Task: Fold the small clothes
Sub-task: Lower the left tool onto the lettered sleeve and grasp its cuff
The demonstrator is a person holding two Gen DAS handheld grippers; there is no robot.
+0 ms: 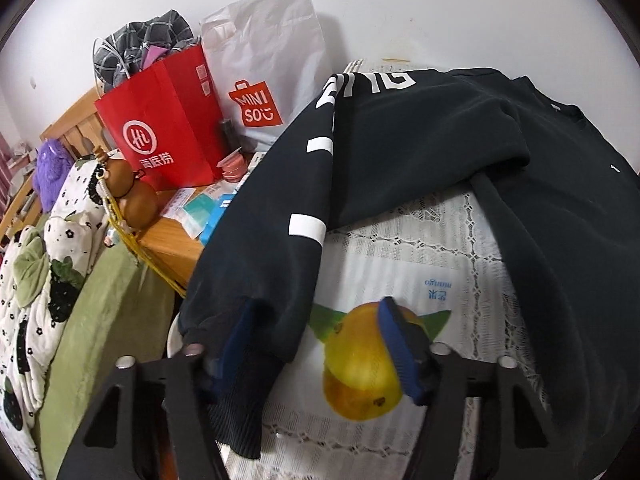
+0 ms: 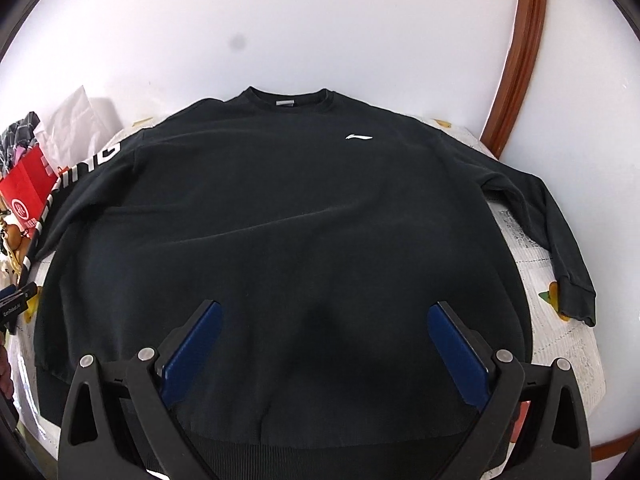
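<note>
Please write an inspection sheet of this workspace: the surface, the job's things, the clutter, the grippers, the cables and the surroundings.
Surface: white lace tablecloth with printed fruit.
Job's things: black long-sleeved sweatshirt spread flat, front up; the lettered sleeve hangs toward the left gripper.
Clutter: red paper bag, white Miniso bag, brown gourds, small packets on a wooden side table.
Grippers: left open, sleeve cuff between its jaws; right gripper open above the hem.
Cables: nothing seen.
Surroundings: white wall, bed with green sheet.
</note>
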